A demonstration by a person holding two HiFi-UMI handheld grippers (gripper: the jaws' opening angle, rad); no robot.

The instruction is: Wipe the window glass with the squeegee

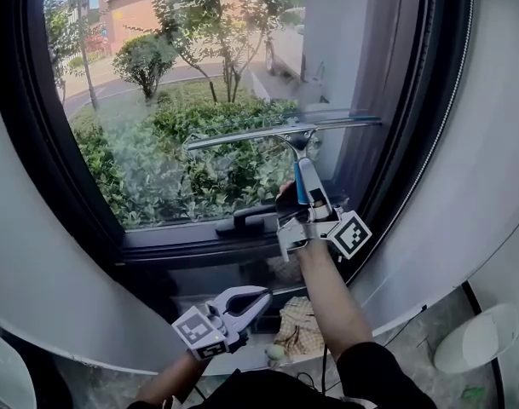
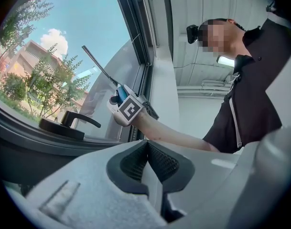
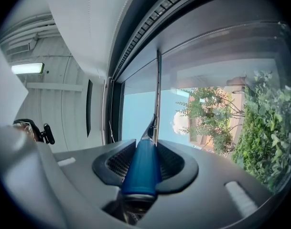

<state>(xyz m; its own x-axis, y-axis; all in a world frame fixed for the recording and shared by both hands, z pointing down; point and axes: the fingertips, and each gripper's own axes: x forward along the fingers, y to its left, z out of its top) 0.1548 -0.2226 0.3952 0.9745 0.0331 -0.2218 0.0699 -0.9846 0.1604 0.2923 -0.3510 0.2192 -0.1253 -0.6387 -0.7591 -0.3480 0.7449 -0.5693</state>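
Holds the squeegee (image 1: 285,133) by its blue handle in the right gripper (image 1: 305,204), jaws pressed on both sides of it. Holds the left gripper (image 1: 246,301) shut and empty, low under the sill.

Could leave streaks if tilted enough to lift one end of the blade off the window glass (image 1: 157,118), which seems likely with a smooth handle free to twist between two pads. Could also bump the black window handle (image 1: 252,219) on the way down (close under the right gripper already).

Looks slim: long metal blade, roughly level across the lower right of the pane, thin neck, smooth blue grip. Probably light, and slippery where clamped.
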